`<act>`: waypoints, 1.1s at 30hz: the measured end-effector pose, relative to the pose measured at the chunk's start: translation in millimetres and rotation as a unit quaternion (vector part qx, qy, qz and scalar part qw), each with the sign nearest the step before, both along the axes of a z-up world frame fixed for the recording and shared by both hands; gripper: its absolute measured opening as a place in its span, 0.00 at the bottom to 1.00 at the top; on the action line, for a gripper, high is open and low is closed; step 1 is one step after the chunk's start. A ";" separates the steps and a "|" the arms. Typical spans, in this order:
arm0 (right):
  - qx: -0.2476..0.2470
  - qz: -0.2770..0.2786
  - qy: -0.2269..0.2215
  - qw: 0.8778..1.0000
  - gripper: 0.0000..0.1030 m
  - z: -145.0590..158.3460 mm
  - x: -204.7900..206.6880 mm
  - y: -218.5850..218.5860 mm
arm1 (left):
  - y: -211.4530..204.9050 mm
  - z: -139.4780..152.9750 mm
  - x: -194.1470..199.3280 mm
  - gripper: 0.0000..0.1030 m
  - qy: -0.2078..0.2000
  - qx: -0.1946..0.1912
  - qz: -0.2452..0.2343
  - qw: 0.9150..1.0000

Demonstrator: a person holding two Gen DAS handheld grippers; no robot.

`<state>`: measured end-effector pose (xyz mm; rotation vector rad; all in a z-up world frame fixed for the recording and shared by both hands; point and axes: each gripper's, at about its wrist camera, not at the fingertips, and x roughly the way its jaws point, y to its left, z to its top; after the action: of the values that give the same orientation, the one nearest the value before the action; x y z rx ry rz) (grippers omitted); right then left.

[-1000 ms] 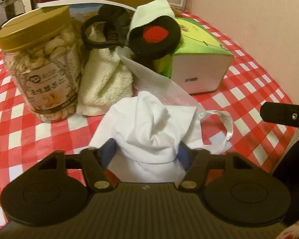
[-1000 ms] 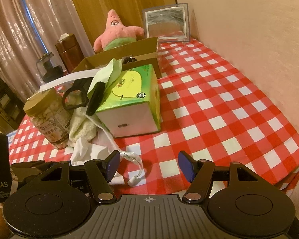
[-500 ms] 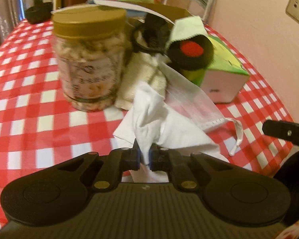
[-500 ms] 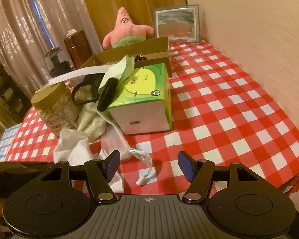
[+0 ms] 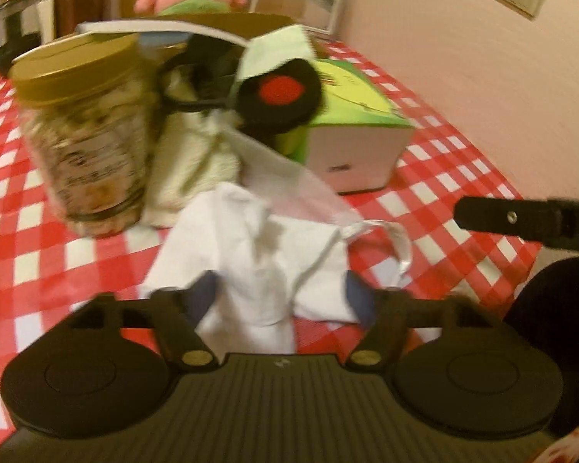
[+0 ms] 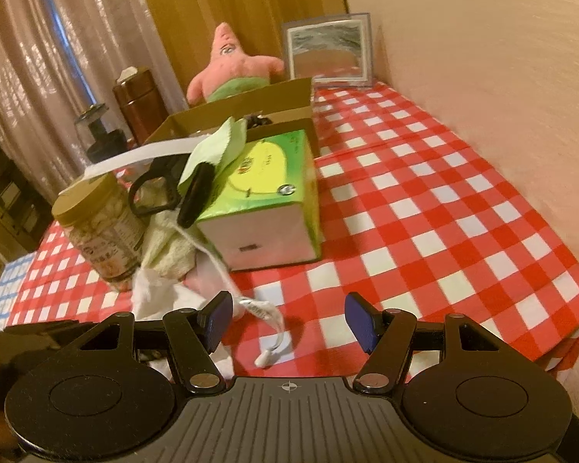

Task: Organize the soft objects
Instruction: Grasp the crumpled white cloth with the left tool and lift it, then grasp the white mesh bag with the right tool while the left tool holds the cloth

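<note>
Cloth: white cloth (image 5: pixel 251 247) lies crumpled on the checked tablecloth (image 5: pixel 38 239), rising in a loose peak between the left gripper's fingers; in the right wrist view it shows at 8 o'clock of the tissue box (image 6: pixel 266 208).
Left gripper: left gripper (image 5: pixel 281 297) stands wide open, blue pads either side of the cloth, gripping nothing as far as I can judge; the view is motion-blurred, so contact with the fabric cannot be told.
Right gripper: right gripper (image 6: pixel 289 324) is spread wide and empty, above bare tablecloth at 5 o'clock of the box.
Mask: thin white face mask (image 5: pixel 289 189) trails from under the pile across the cloth, its ear loop (image 5: pixel 390 243) lying at 3 o'clock of the peak.
Pile: cream towel (image 5: pixel 189 169), black round piece with a red dot (image 5: pixel 278 96) and pale green wipe (image 5: pixel 278 50) lean between the nut jar (image 5: pixel 85 146) and the box.
Risk, snag: closing on the peak could also catch the mask's edge or loop, and lifting would then drag the pile.
Risk, topple: that drag, I judge, might pull the towel from under the leaning pieces or nudge the jar, which stands touching it.
Risk, slip: a pinch too high on the loose peak may take one thin fold only and let the rest slide free.
Risk, edge: cloth lies near the table's front edge and could slip off if released carelessly.
</note>
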<state>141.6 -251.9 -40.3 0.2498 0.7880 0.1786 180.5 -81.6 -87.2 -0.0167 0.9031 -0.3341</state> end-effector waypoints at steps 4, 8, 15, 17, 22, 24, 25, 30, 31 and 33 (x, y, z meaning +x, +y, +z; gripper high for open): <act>0.010 -0.011 0.002 1.000 0.62 0.2 0.7 -8.4 | -19.3 -6.5 0.9 0.83 -0.005 0.030 -0.009 1.000; 0.016 -0.015 0.005 1.000 0.62 -1.1 1.8 -12.1 | -28.5 -16.5 1.1 0.82 -0.009 0.086 -0.010 0.996; 0.015 -0.009 0.006 1.000 0.62 -3.2 2.9 -8.7 | 4.3 -14.0 10.0 0.18 0.012 0.069 0.037 0.997; 0.012 -0.005 0.006 1.000 0.62 -3.5 3.4 -5.3 | 13.3 -12.9 10.1 0.11 0.016 0.063 0.045 0.997; 0.003 0.016 0.008 1.000 0.62 -4.6 6.5 6.6 | 31.3 -5.2 6.1 0.08 0.014 0.053 0.069 0.996; -0.002 0.029 0.010 1.000 0.62 -5.8 8.1 12.6 | 40.4 3.0 4.5 0.08 0.006 0.041 0.084 0.996; -0.005 0.038 0.011 0.999 0.62 -6.5 9.4 16.8 | 46.5 8.0 3.5 0.08 0.002 0.035 0.092 0.995; -0.017 0.081 0.005 0.997 0.62 -11.3 22.3 40.1 | 69.7 28.0 1.2 0.08 -0.014 0.015 0.123 0.992; -0.024 0.089 0.002 0.996 0.62 -12.9 26.5 45.4 | 72.8 30.2 1.8 0.08 -0.016 0.012 0.126 0.992; -0.034 0.103 -0.001 0.994 0.62 -18.2 36.6 55.6 | 77.1 33.0 1.5 0.08 -0.018 0.008 0.130 0.991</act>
<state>178.2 -196.4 -58.5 0.1041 0.8152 0.3455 181.9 -4.5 -54.3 -0.1119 0.8554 -0.0828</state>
